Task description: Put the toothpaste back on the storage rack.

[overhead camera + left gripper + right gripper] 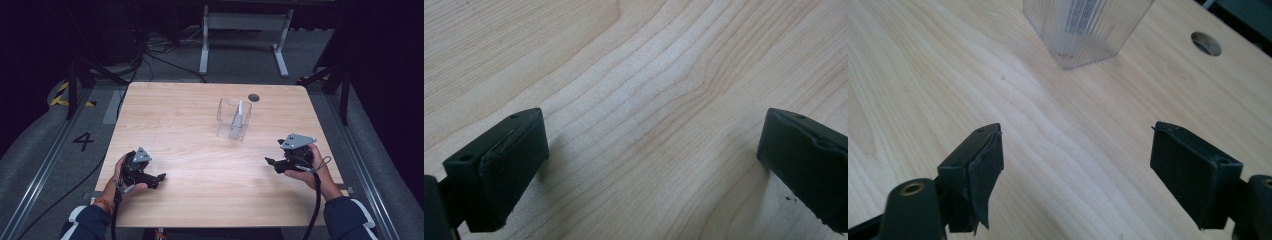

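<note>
Two open tools waited low at the near part of the table, a clear ribbed container standing beyond them.

Nearest, the left tool (161, 177) lay close to the wooden table (200, 165) near its front left part, gripped by the person's left hand (126, 175); in the left gripper view its jaws stood wide apart with only bare wood grain between them. The right tool (270, 162) sat at the front right, held by the right hand (307, 167) with a cable trailing back toward the sleeve, its jaws likewise spread and holding nothing. Farther off, near the table's middle and well apart from both tools, stood the clear ribbed container (233, 119), upright, with a slim white object (239, 111) leaning inside it. Beyond it lay a round hole (254, 97) in the tabletop, close to the far edge.
</note>
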### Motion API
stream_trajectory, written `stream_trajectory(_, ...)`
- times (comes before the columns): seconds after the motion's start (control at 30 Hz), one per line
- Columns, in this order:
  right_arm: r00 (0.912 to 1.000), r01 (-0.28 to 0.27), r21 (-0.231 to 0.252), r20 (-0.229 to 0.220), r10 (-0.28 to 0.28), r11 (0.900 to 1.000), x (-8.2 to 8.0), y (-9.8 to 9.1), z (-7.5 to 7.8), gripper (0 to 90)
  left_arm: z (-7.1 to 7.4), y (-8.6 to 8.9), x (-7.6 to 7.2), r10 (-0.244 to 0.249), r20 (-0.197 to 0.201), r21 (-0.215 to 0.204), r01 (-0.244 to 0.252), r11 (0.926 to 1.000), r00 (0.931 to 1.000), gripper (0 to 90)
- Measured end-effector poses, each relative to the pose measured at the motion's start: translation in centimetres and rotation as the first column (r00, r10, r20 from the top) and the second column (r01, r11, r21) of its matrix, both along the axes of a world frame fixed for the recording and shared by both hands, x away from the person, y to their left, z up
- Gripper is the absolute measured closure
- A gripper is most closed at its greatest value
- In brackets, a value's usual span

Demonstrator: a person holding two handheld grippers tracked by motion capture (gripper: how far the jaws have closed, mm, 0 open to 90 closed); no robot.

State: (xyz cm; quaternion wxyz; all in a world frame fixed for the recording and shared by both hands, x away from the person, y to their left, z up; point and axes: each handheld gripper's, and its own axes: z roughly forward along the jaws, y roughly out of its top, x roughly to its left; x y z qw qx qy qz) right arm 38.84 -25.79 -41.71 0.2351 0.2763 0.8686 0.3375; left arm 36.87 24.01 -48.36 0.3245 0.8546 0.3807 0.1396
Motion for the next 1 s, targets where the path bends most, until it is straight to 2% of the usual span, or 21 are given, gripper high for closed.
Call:
stream_trajectory(0.33, 0.9989, 0.021, -0.022, -0.042, -0.022, 0.9996, -1.4, -1.8, -2.3, 22.5, 0.0, 0.0, -0.1, 0.001, 0.001, -0.002, -0.001, 1.0000, 1.0000, 0.5)
stream_trajectory(0.5, 0.9976, 0.045, 0.003, -0.053, -0.045, 0.9990, -2.1, -3.0, -3.1, 21.7, 0.0, 0.0, -0.1, 0.001, 0.001, -0.002, -0.001, 1.0000, 1.0000, 0.5)
stream_trajectory(0.7, 0.9952, 0.065, -0.005, -0.073, -0.066, 0.9978, -3.0, -4.2, -4.3, 21.2, 0.0, 0.0, -0.1, 0.002, 0.001, -0.002, -0.002, 1.0000, 1.0000, 0.5)
stream_trajectory(1.0, 0.9892, 0.108, 0.034, -0.103, -0.104, 0.9936, -4.1, -6.0, -5.5, 20.2, 0.0, 0.0, -0.1, 0.001, 0.001, -0.002, -0.001, 1.0000, 1.0000, 0.5)
